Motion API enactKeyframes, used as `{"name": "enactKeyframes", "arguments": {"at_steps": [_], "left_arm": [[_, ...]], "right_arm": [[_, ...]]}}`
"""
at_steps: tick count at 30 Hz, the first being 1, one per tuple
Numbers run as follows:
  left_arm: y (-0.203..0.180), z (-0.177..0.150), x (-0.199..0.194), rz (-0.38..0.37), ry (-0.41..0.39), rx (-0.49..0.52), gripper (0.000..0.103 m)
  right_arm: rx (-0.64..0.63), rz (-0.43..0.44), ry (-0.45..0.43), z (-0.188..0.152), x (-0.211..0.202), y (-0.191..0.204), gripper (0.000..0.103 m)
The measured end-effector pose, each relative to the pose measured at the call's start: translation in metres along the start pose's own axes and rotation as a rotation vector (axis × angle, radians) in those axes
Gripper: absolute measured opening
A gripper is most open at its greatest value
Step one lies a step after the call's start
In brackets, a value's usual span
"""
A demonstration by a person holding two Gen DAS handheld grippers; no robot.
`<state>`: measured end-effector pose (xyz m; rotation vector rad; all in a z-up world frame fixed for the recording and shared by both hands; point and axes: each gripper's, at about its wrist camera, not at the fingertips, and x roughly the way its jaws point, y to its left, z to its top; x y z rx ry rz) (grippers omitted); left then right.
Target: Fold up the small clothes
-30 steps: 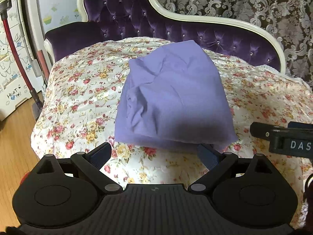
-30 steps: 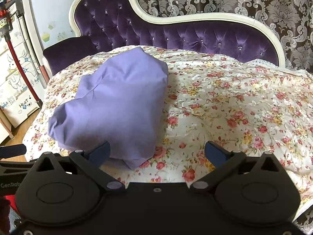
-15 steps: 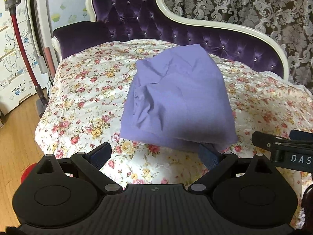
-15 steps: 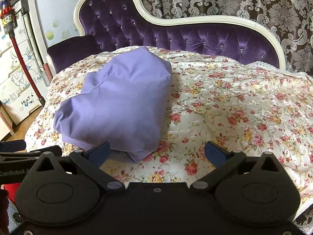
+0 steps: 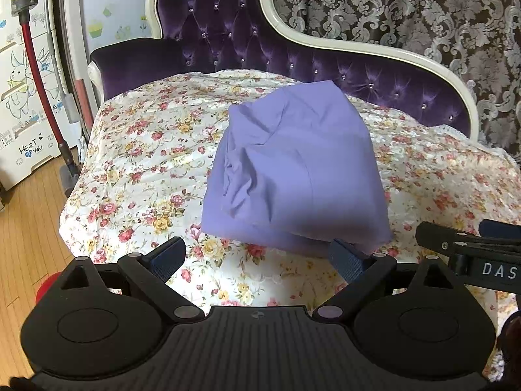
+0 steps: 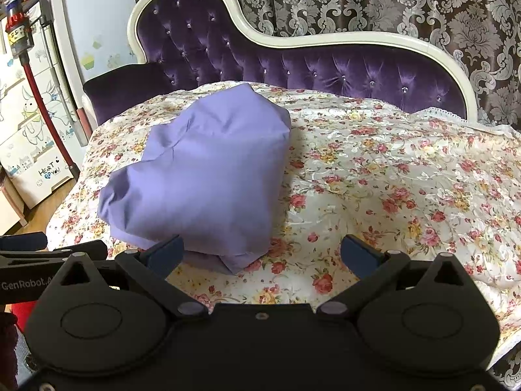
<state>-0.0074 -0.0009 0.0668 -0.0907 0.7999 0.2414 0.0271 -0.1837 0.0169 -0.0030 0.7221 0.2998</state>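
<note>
Purple garment (image 5: 293,169) lies folded into bulky bundle on floral bedspread (image 5: 146,163), toward left half of chaise, near front edge. Loose folds bunched on its left side. Left gripper (image 5: 259,257) spread wide, empty, low above bedspread just in front of bundle; right blue pad (image 5: 345,260) overlaps bundle's near corner in view, contact unclear. Right gripper (image 6: 263,254) likewise spread, holding nothing; left pad (image 6: 166,254) at bundle's near edge. Purple tufted backrest (image 6: 293,62) behind, patterned curtain (image 6: 358,0) beyond. Vacuum cleaner (image 5: 35,65) against wall at left.
</note>
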Motion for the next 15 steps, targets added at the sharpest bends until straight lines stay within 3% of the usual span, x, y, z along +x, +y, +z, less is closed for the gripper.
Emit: {"name": "enactKeyframes", "arguments": {"at_steps": [15], "left_arm": [[0.0002,0.0038,0.0014,-0.001,-0.004,0.002,0.096]], "right_arm": [[-0.002,0.016,0.008,0.0024,0.0047,0.0012,0.102]]}}
